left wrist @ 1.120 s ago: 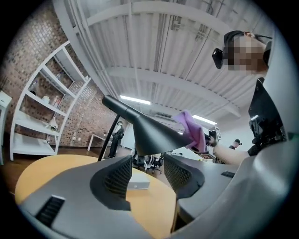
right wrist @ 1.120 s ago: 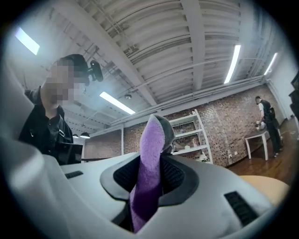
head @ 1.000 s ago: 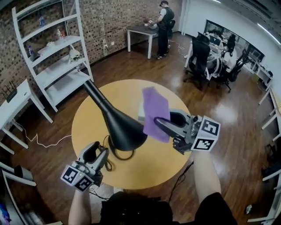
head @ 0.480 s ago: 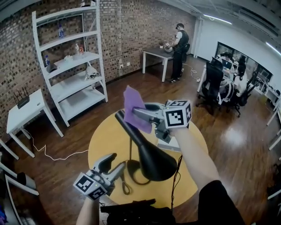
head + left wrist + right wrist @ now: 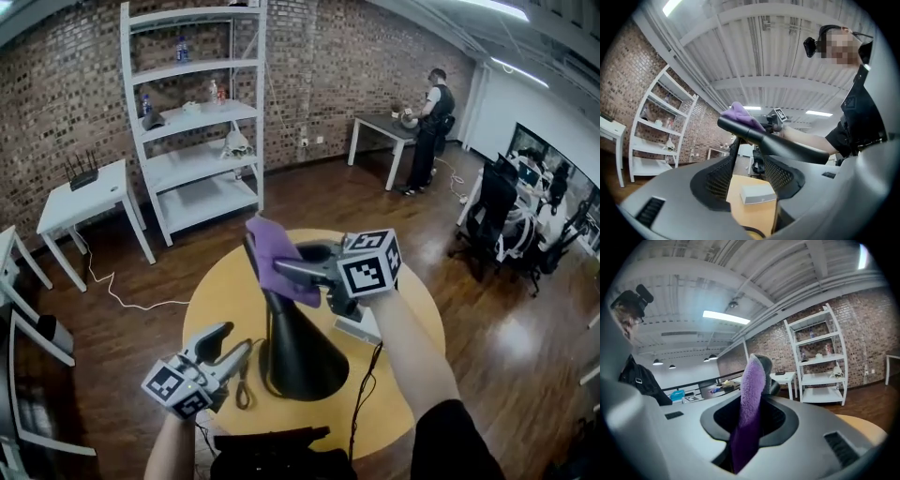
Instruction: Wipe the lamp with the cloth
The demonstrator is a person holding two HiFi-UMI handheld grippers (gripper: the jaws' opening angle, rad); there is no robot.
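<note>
Round wooden table [image 5: 214,305], black lamp [image 5: 300,361], right gripper [image 5: 287,271] clamping purple cloth [image 5: 270,246]

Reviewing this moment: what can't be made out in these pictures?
Where the cloth meets the lamp: head view, the cloth covers it; right gripper view, the cloth blocks most of the lamp.
White box: head view, partly behind the right gripper.
Items on the shelf: head view, too small.
</note>
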